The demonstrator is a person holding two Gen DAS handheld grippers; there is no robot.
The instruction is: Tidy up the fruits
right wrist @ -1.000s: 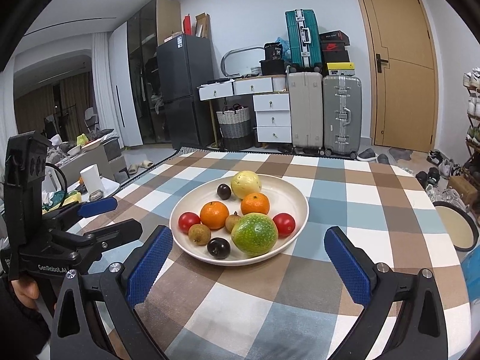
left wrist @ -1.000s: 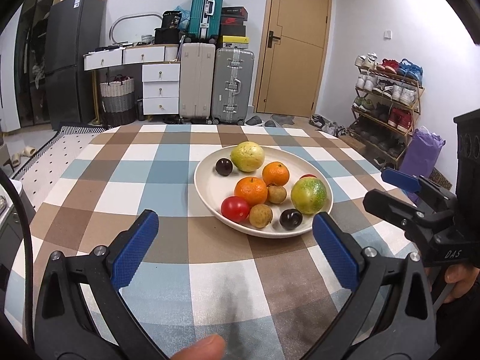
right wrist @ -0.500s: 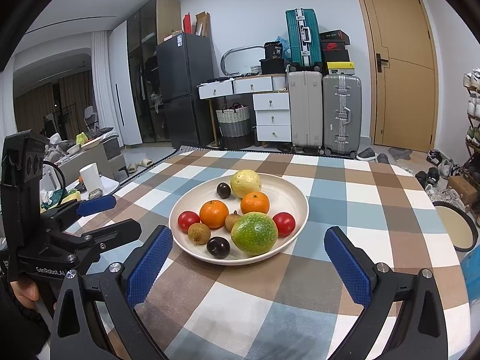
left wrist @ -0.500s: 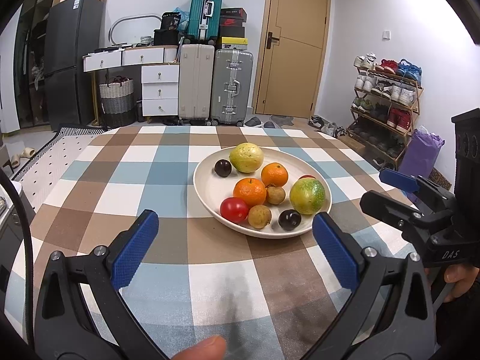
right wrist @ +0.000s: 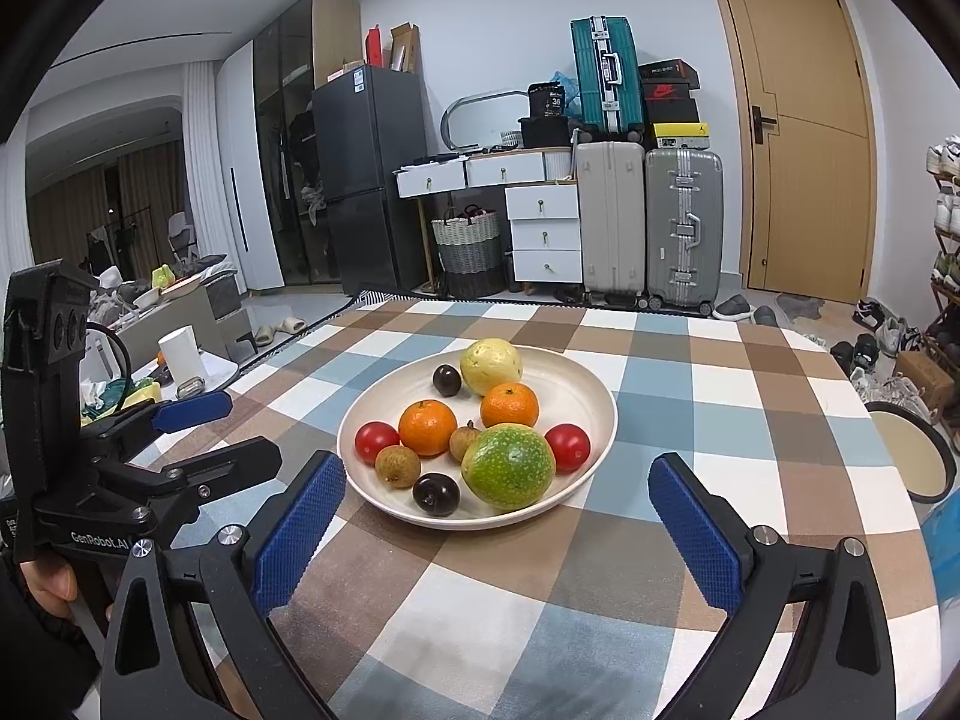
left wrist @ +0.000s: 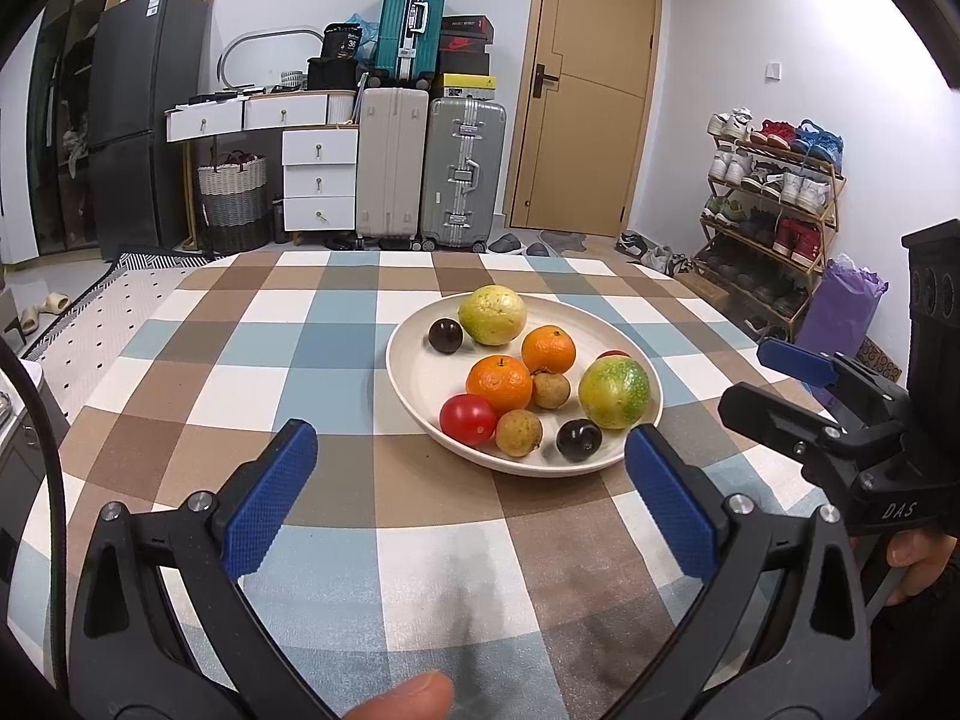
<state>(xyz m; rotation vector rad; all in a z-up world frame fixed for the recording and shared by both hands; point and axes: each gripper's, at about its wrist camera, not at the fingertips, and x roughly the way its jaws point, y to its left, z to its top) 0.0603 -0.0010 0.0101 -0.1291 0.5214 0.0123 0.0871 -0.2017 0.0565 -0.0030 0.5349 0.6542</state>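
Note:
A cream plate (left wrist: 414, 372) (right wrist: 591, 396) sits on the checked tablecloth and holds several fruits: a yellow guava (left wrist: 492, 315) (right wrist: 491, 358), two oranges (left wrist: 499, 383) (left wrist: 548, 350), a large green-yellow fruit (left wrist: 613, 393) (right wrist: 508, 467), red tomatoes (left wrist: 468, 419) (right wrist: 567, 447), two dark plums (left wrist: 446, 335) (left wrist: 578, 439) and brown longans (left wrist: 518, 432). My left gripper (left wrist: 471, 489) is open, low over the cloth, short of the plate's near rim. My right gripper (right wrist: 498, 519) is open too, its fingers either side of the plate's front edge. Both are empty.
The table (left wrist: 240, 372) has bare cloth left of the plate and in front of it. Each view shows the other gripper at its side edge (left wrist: 840, 420) (right wrist: 150, 450). Suitcases (left wrist: 462, 171), drawers and a shoe rack (left wrist: 774, 210) stand beyond the table.
Both grippers have crept slightly, with the plate shifting a little in each view. Both stay open and no fruit has moved.

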